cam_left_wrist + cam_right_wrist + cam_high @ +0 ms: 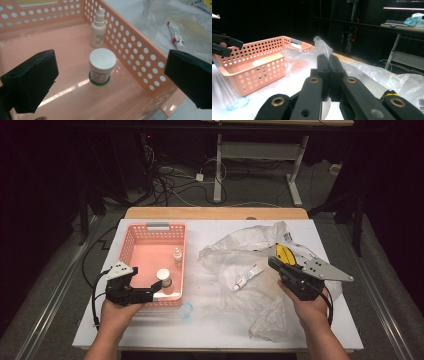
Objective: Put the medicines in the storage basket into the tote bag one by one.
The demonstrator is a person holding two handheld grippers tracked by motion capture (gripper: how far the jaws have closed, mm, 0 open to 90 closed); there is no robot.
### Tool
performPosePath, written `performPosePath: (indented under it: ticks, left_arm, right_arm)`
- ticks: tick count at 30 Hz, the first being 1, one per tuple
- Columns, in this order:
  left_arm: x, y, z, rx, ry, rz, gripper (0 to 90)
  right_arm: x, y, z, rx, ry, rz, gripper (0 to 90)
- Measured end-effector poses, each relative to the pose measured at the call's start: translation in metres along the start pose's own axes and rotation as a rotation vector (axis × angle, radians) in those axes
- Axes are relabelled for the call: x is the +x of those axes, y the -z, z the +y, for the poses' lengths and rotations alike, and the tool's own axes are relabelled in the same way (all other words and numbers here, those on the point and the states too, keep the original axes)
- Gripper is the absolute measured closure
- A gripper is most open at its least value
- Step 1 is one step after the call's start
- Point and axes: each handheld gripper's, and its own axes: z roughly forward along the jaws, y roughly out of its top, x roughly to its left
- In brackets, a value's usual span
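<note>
Your left gripper (110, 72) hangs over the near end of the pink basket (131, 251), jaws spread wide with nothing between them. Just beyond the jaws a white-lidded jar (102, 65) stands upright on the basket floor, close to the perforated side wall, and a small dropper bottle (98, 28) stands upright farther back along the same wall. Your right gripper (329, 62) has its jaws pressed together, and clear plastic bag (235, 245) film lies against them. A small tube (248, 276) lies on that bag on the desk.
</note>
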Motion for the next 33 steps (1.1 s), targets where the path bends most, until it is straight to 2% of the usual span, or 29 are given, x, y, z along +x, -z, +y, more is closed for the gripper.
performPosePath:
  ticks: [6, 11, 16, 21, 25, 28, 33]
  left_arm:
    - [0.006, 0.0, -0.002, 0.007, 0.014, 0.005, 0.0]
    - [0.003, 0.001, 0.001, 0.008, 0.011, -0.003, 0.0]
    - [-0.002, -0.002, 0.012, 0.0, -0.013, -0.01, 0.0]
    - [-0.003, -0.008, 0.028, -0.004, -0.033, -0.008, 0.0]
    - [0.001, -0.018, 0.041, 0.032, -0.038, -0.003, 0.0]
    - [0.003, -0.028, 0.049, 0.065, -0.048, -0.038, 0.0]
    - [0.008, -0.044, 0.057, 0.139, -0.056, -0.026, 4.5]
  right_arm:
    - [0.0, 0.0, 0.0, 0.0, 0.0, 0.0, 90.0]
    - [0.0, 0.0, 0.0, 0.0, 0.0, -0.001, 90.0]
    - [0.0, 0.0, 0.0, -0.001, 0.001, -0.001, 90.0]
    - [0.0, -0.001, -0.001, 0.005, -0.003, 0.0, 90.0]
    - [0.0, -0.001, -0.001, 0.003, -0.003, -0.002, 90.0]
    - [-0.001, 0.0, 0.0, -0.002, -0.003, -0.005, 90.0]
    - [-0.001, 0.001, 0.0, -0.002, -0.002, -0.004, 90.0]
